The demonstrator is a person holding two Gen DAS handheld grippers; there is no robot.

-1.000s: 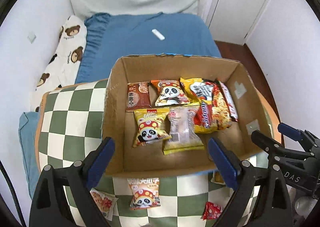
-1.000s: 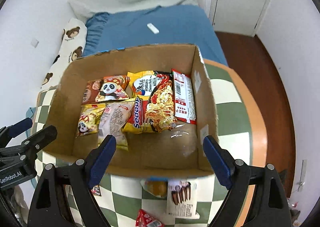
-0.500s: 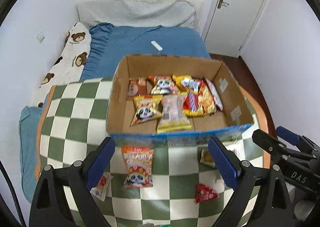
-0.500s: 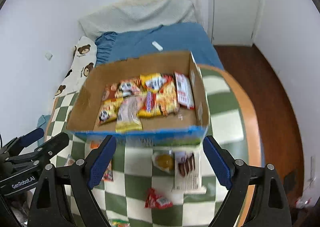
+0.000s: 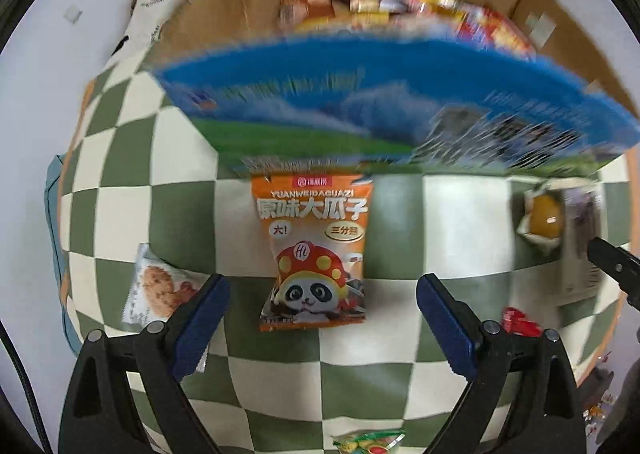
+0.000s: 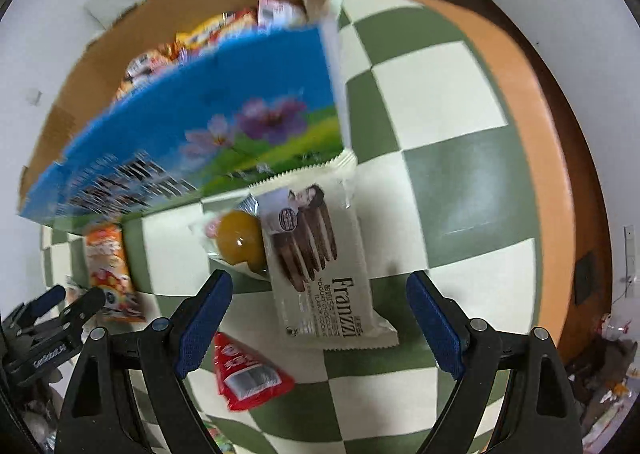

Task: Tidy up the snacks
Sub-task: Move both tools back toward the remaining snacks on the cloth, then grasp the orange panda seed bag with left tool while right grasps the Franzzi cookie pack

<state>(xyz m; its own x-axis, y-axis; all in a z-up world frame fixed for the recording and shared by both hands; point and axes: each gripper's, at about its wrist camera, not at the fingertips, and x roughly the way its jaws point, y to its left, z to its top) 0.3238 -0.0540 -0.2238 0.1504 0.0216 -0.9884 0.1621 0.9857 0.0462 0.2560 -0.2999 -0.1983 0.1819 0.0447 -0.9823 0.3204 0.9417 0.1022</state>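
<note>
Left claw (image 5: 320, 318): spread wide, empty, hanging low over the checked table (image 5: 460, 222) just in front of the box (image 5: 380, 114). Straddling the near end of the orange seed packet (image 5: 314, 254), which lies flat with its top edge touching or just under the box's printed front wall. Long axis of that packet running straight away from the claw toward the box, so both fingers flank its long sides. A cookie packet (image 5: 154, 286) lying left of the seed packet, partly behind the left finger.

Right claw (image 6: 318, 318): likewise wide and empty, further right along the front of the box. Between its fingers, the white biscuit bar (image 6: 324, 262), top edge against the box's right front corner, long axis running toward the box but slightly skewed. Beside the bar, on its left and touching it, a jelly cup (image 6: 238, 240). A red sachet (image 6: 244, 372) lying nearer than both, by the left finger.

Several snacks already inside the box, blurred here. Judged nearest pairings: left claw to seed packet, right claw to biscuit bar; each needing little more than a short drop and a squeeze across the narrow width.
</note>
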